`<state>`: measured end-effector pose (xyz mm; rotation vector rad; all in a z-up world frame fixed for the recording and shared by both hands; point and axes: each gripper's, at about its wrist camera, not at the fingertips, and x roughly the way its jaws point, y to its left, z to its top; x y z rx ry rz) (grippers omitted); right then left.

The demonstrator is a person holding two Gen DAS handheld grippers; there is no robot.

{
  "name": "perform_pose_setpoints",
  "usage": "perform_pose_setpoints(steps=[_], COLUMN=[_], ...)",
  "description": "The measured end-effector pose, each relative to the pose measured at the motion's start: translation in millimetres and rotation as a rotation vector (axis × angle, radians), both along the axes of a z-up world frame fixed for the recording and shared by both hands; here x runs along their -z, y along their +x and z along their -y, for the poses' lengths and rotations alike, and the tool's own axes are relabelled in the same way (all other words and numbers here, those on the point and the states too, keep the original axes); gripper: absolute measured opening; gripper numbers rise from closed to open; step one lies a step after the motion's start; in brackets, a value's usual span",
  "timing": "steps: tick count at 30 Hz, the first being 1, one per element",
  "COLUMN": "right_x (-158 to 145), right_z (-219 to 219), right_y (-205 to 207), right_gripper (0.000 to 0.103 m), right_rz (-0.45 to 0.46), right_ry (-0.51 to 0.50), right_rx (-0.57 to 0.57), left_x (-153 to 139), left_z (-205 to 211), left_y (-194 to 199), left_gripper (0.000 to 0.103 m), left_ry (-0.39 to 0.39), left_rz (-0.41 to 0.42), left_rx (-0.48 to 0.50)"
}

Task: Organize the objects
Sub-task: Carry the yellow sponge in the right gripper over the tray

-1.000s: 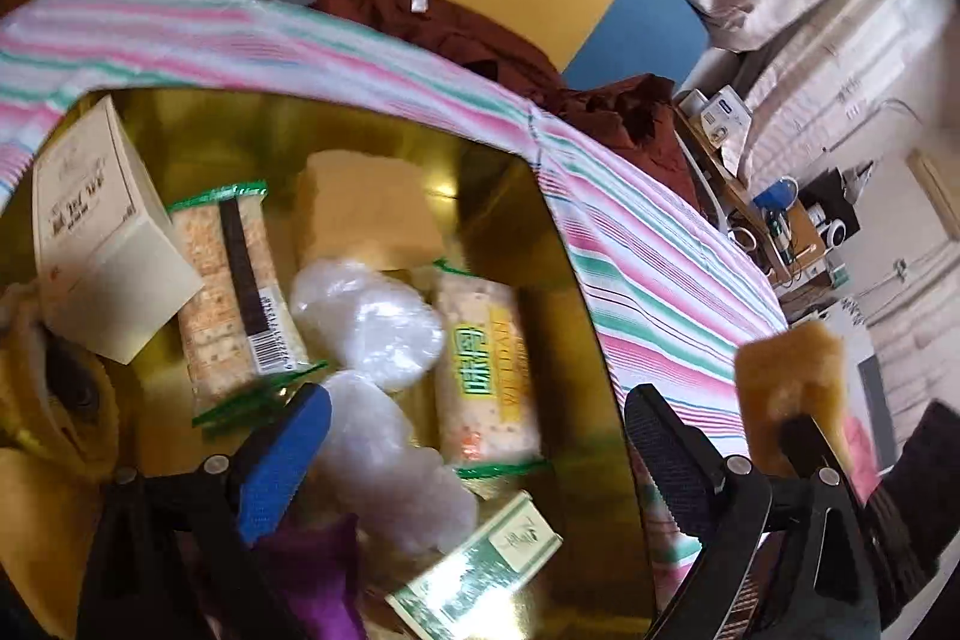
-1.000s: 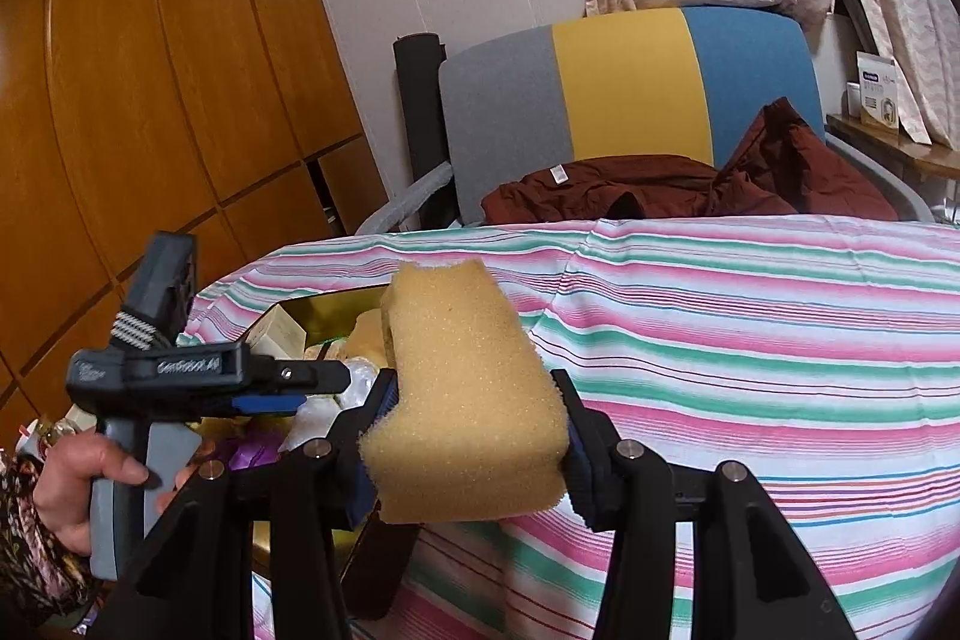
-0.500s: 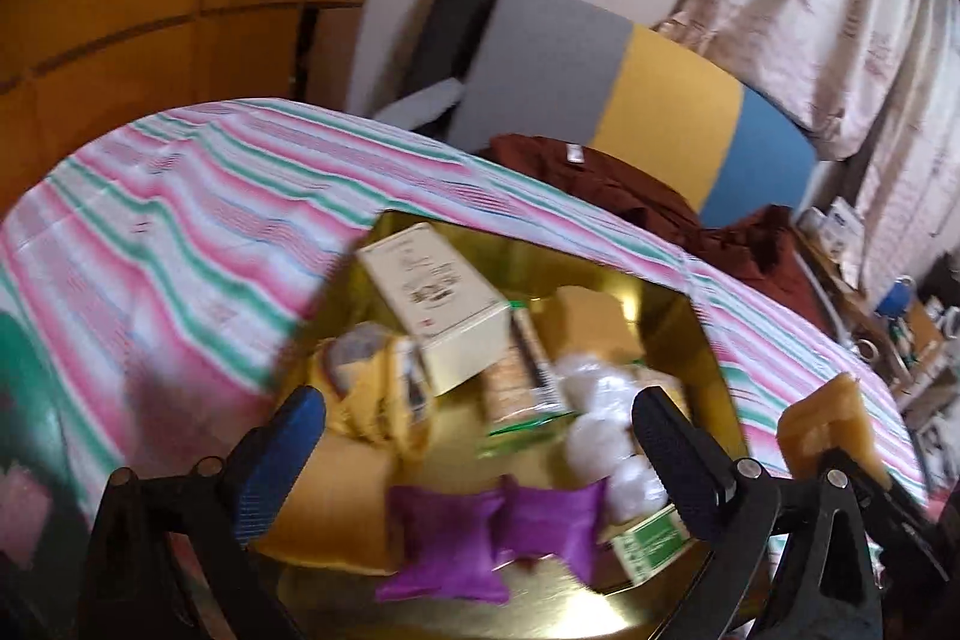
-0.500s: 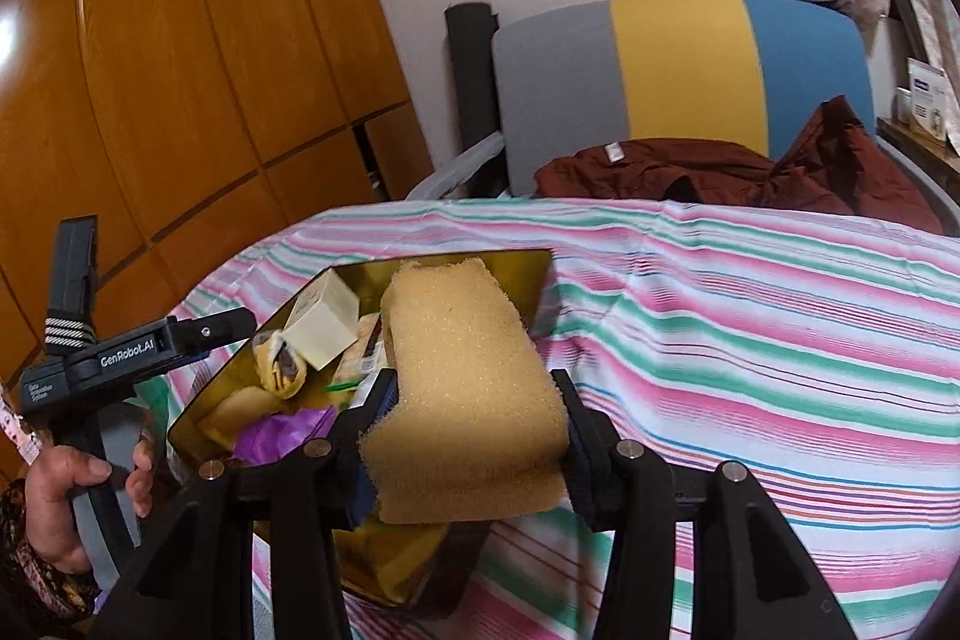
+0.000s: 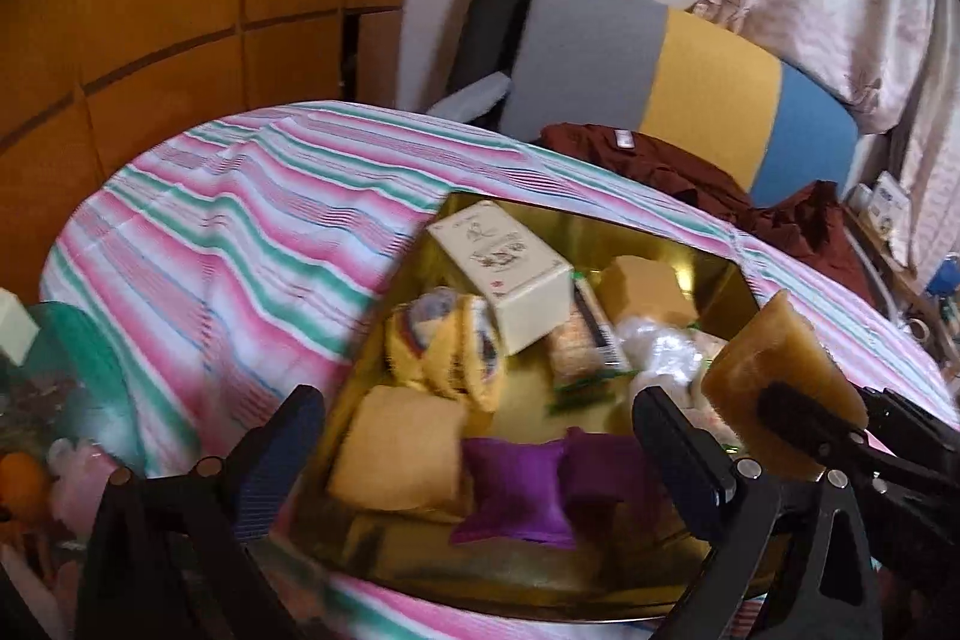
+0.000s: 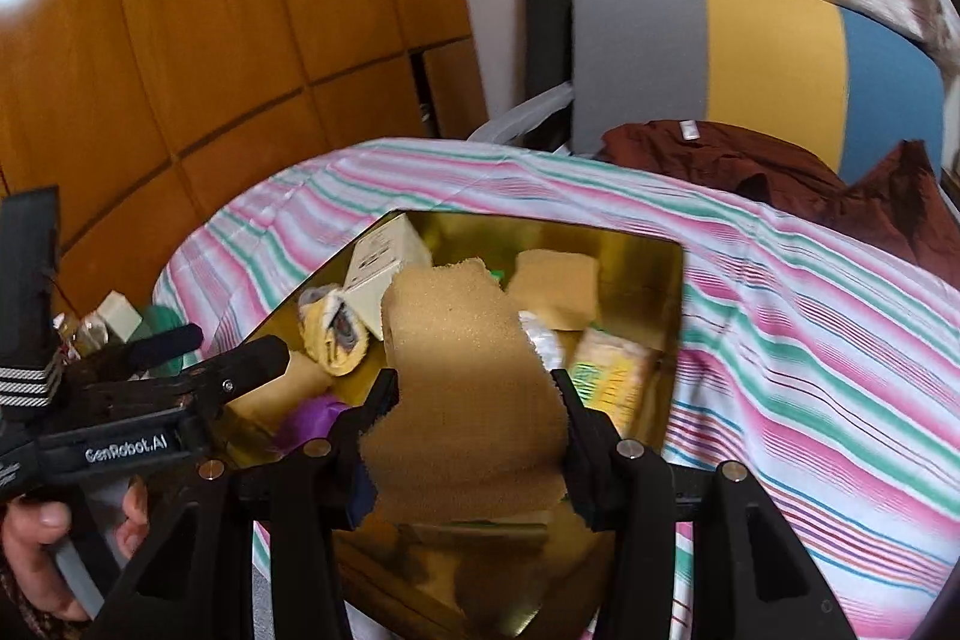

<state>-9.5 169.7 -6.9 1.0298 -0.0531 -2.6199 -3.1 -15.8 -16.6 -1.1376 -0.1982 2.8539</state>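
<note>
A gold tray (image 5: 708, 256) (image 6: 654, 280) stands on the striped tablecloth. It holds a cream box (image 5: 510, 262), rolled yellow cloths (image 5: 444, 352), purple pouches (image 5: 516, 484), sponge blocks (image 5: 396, 448), cracker packs and clear bags. My right gripper (image 6: 474, 418) is shut on a yellow sponge (image 6: 468, 388) and holds it over the tray's near side; the sponge also shows in the left wrist view (image 5: 780, 376). My left gripper (image 5: 480, 436) is open and empty above the tray's near left edge.
A grey, yellow and blue chair (image 5: 660, 64) with a brown garment (image 5: 660, 160) stands behind the table. Small items, a green thing (image 5: 78, 364) and a pale box sit at the table's left edge. Wood panels line the left wall.
My left gripper has pulled back and up from inside the tray, so the whole tray now shows. My right gripper has carried the sponge left and forward over the tray.
</note>
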Motion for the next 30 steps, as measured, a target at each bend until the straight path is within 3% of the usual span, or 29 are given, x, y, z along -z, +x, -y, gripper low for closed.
perform_pose_setpoints(steps=[4,12,18,24,30], right_x=[1.9,8.0,11.9,14.0,15.5], right_z=[20.6,39.2,49.6,53.4,51.7], right_y=[-8.0,-23.1,-29.1,-35.2,-38.7], right_gripper=[0.049,0.049,0.049,0.049,0.051], right_rz=[0.014,0.057,0.063,0.069,0.080], right_ry=[0.044,0.074,0.086,0.080,0.028], right_rx=[-0.020,-0.030,-0.042,-0.047,-0.049], left_x=[-6.1,-13.2,-14.6,-17.0,-24.5], left_z=[13.7,27.3,34.0,39.8,44.6], left_y=[6.7,17.1,20.8,22.5,28.2], left_gripper=[0.103,0.103,0.103,0.103,0.103], left_ry=[0.010,-0.053,-0.024,-0.050,-0.106], left_rz=[-0.006,-0.002,0.017,0.018,-0.037], left_rx=[-0.044,-0.097,-0.111,-0.152,-0.213])
